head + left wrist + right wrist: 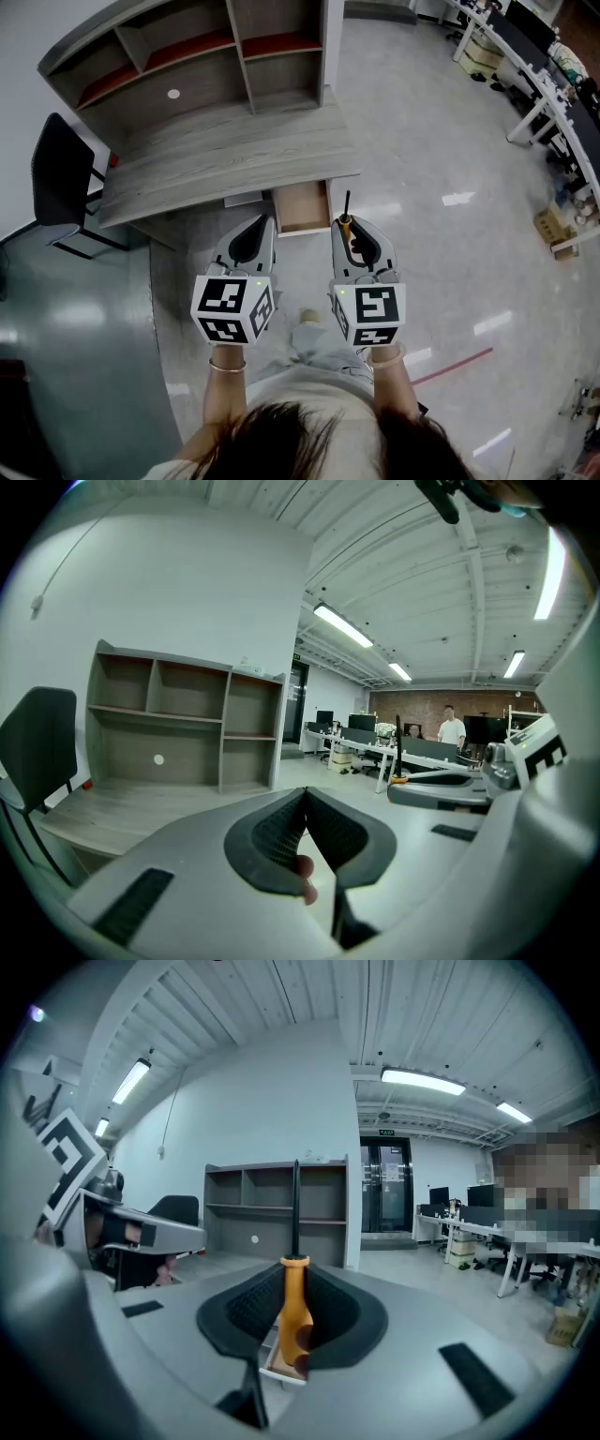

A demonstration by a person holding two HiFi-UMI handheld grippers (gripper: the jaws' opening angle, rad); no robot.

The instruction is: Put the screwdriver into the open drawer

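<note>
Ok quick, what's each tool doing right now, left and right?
Left tool: closed, nothing between its jaws.
Right tool: closed on the orange-handled screwdriver.

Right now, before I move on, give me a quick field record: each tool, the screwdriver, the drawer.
Left tool: jaws together, empty
Right tool: shut on the handle of the orange-handled screwdriver, black shaft pointing forward
Open light wooden drawer: pulled out under the grey wood desk, just ahead of both tools
Screwdriver in drawer: not yet
</note>
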